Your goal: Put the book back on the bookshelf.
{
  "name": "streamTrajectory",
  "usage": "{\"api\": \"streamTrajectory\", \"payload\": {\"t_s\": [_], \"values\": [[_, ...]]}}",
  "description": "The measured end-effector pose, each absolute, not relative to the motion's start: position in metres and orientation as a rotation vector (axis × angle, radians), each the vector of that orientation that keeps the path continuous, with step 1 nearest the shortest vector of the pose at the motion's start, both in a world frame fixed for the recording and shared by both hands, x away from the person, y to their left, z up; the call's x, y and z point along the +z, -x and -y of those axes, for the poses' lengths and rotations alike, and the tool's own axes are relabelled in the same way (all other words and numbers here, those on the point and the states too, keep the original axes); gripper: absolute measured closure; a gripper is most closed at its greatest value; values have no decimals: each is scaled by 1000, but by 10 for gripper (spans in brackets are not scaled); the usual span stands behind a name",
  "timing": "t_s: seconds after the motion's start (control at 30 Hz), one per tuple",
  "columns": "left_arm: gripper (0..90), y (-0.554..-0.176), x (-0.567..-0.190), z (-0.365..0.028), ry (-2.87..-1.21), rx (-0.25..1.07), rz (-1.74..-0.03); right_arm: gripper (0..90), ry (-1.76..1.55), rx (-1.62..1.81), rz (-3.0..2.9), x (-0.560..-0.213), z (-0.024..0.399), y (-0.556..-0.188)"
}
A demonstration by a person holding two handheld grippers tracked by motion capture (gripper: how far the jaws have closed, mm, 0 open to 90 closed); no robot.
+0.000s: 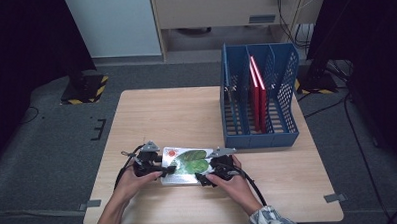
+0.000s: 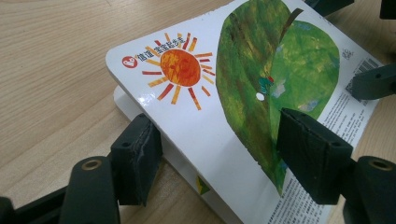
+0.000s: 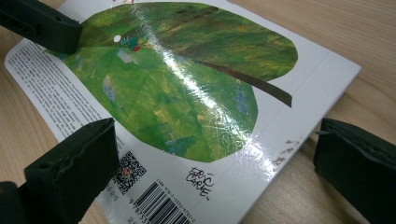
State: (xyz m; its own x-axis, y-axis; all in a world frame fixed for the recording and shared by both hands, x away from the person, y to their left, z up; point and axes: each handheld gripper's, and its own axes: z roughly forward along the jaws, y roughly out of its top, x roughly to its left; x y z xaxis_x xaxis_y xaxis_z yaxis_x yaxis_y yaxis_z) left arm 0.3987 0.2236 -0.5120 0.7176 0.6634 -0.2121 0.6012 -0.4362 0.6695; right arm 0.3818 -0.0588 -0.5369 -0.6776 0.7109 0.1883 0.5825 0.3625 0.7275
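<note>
Glossy white board book (image 2: 224, 121) (green leaf, orange sun) lying flat.

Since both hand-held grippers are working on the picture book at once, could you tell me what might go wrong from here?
1. The left hand-held gripper straddles the lifted edge of the picture book with one jaw over the glossy cover and one under; the pads could slip off.
2. The right hand-held gripper sits at the opposite edge with its jaws apart from the book, so that end seems unsupported and the book may swing or drop.
3. The blue file rack already holds red books; a tilted book may catch a divider.
</note>
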Motion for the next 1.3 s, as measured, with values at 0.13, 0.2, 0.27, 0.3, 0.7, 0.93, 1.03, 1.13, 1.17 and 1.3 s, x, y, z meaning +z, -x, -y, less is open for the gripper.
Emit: {"api": "streamTrajectory", "payload": {"t_s": [0.13,0.2,0.27,0.3,0.7,0.93,1.03,1.13,1.17,1.3], "values": [[317,-397,-510,-224,-2171,114,-950,22,-1186,1215,-2452,-536,59,-381],[318,-396,-510,-223,-2162,116,-947,40,-1194,1214,-2456,-535,61,-382],[342,-395,-509,-222,-2167,121,-934,40,-1222,1223,-2459,-535,65,-383],[355,-394,-509,-222,-2166,129,-928,29,-1237,1227,-2446,-535,66,-383],[409,-391,-507,-224,-2145,127,-933,46,-1271,1237,-2448,-533,69,-384],[424,-389,-505,-225,-2147,142,-928,124,-1290,1255,-2430,-530,72,-385],[444,-387,-502,-227,-2141,159,-927,154,-1285,1241,-2410,-526,71,-384],[462,-386,-500,-230,-2133,180,-925,183,-1266,1228,-2401,-521,69,-385],[470,-386,-498,-231,-2132,189,-925,190,-1250,1226,-2390,-520,68,-385],[505,-384,-495,-234,-2127,217,-917,212,-1220,1232,-2379,-514,68,-384]]}}
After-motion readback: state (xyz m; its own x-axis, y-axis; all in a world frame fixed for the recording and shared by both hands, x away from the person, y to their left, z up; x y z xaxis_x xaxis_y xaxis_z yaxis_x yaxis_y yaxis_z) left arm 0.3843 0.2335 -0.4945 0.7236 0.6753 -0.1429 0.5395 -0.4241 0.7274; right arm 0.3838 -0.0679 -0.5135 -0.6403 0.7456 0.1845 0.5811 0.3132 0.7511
